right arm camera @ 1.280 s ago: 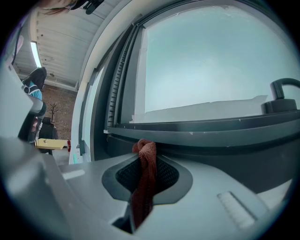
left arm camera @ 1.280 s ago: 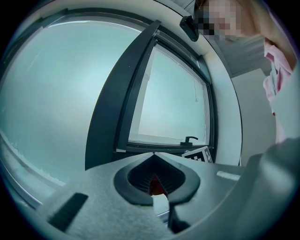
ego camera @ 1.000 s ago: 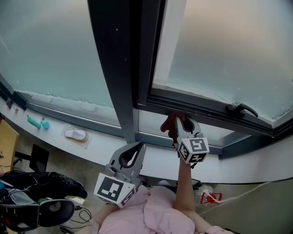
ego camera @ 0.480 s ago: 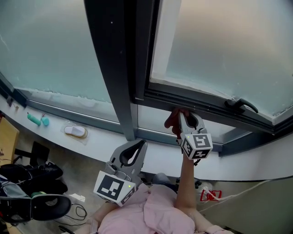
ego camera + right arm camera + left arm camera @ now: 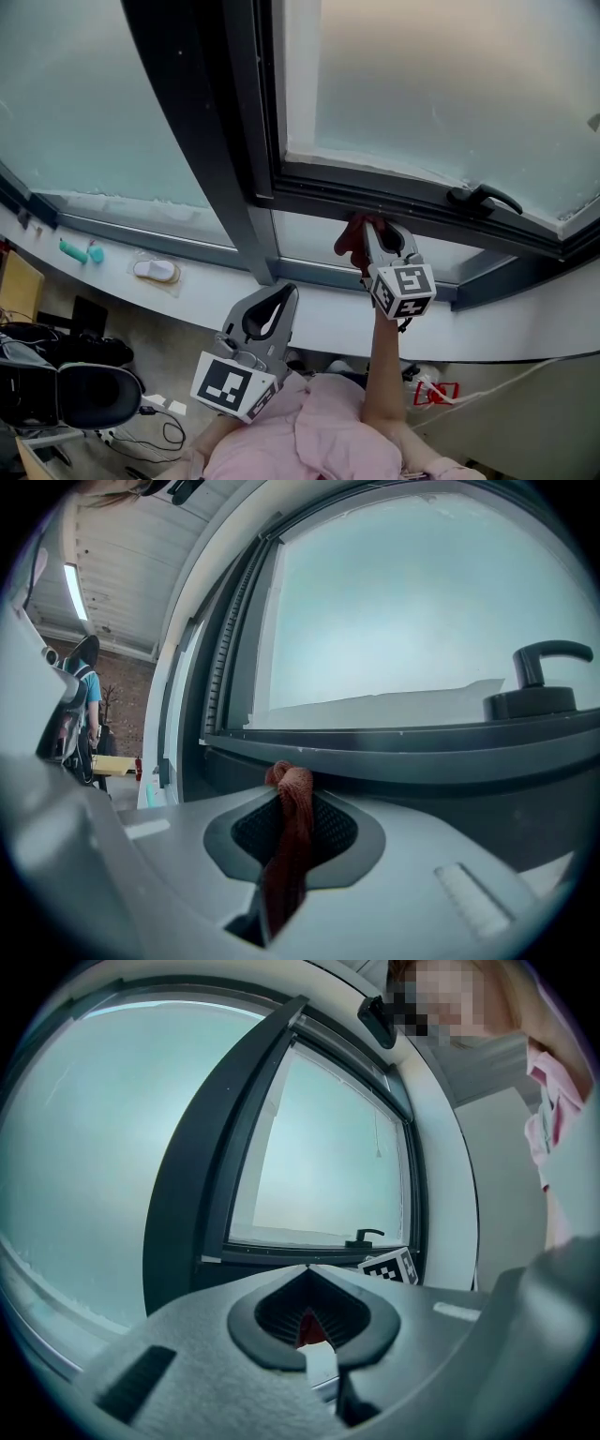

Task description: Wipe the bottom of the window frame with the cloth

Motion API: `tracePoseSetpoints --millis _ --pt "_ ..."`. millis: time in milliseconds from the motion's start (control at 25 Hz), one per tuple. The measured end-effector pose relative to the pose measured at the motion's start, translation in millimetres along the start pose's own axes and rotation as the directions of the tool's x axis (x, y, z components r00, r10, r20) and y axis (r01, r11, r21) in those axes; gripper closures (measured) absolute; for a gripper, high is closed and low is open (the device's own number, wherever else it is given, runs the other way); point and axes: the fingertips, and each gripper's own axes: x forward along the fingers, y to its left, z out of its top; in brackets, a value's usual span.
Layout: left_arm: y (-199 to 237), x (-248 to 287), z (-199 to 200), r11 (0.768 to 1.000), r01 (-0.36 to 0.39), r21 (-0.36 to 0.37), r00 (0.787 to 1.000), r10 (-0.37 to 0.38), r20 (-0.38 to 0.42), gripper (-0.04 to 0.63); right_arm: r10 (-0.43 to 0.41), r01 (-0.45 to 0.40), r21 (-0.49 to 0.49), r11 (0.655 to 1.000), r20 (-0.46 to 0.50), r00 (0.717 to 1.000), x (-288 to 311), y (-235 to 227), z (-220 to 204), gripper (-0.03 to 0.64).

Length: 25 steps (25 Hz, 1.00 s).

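Observation:
A dark red cloth [image 5: 352,240] is pinched in my right gripper [image 5: 367,231], which holds it up against the dark bottom rail of the window frame [image 5: 412,199]. In the right gripper view the cloth [image 5: 292,829] hangs bunched between the shut jaws, its top just under the frame rail [image 5: 403,750]. My left gripper [image 5: 273,302] is lower, near my body, shut and holding nothing; in its own view the left gripper [image 5: 307,1309] looks up at the window, with the right gripper's marker cube [image 5: 389,1267] beyond.
A black window handle [image 5: 483,198] sits on the frame right of the cloth, also seen as the handle [image 5: 539,682]. A thick dark mullion [image 5: 202,141] rises at left. The white sill [image 5: 309,314] holds small items: a white object [image 5: 155,270] and a teal one [image 5: 73,250].
The head view has shifted, so the window sits lower-left in frame. My right gripper with the cloth stays against the bottom rail, moved slightly right along it. The left gripper has barely moved.

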Motion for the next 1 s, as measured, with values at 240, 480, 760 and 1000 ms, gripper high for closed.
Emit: tracePoseSetpoints --millis 240,480,760,1000 --pt "-26.0 14.2 5.1 1.0 0.003 -0.004 1.0 -0.003 0.009 0.597 0.008 -0.008 0.004 1.0 -0.009 1.0 -13.0 -16.6 -2.6 0.571" --pt "-46.7 22.8 1.0 1.0 -0.002 0.001 1.0 0.002 -0.002 0.597 0.015 -0.015 0.023 1.0 -0.002 1.0 -24.0 -34.1 -4.5 0.571" --pt "-57.9 25.3 0.8 0.999 -0.04 0.013 0.999 0.041 -0.004 0.598 0.056 -0.056 0.015 0.998 -0.007 0.998 -26.9 -36.3 -4.6 0.571" --pt "-69.4 33.3 1.2 0.999 -0.048 0.009 0.999 0.048 0.005 0.598 0.064 -0.064 0.001 0.998 -0.011 0.998 -35.3 -47.9 -4.1 0.571"
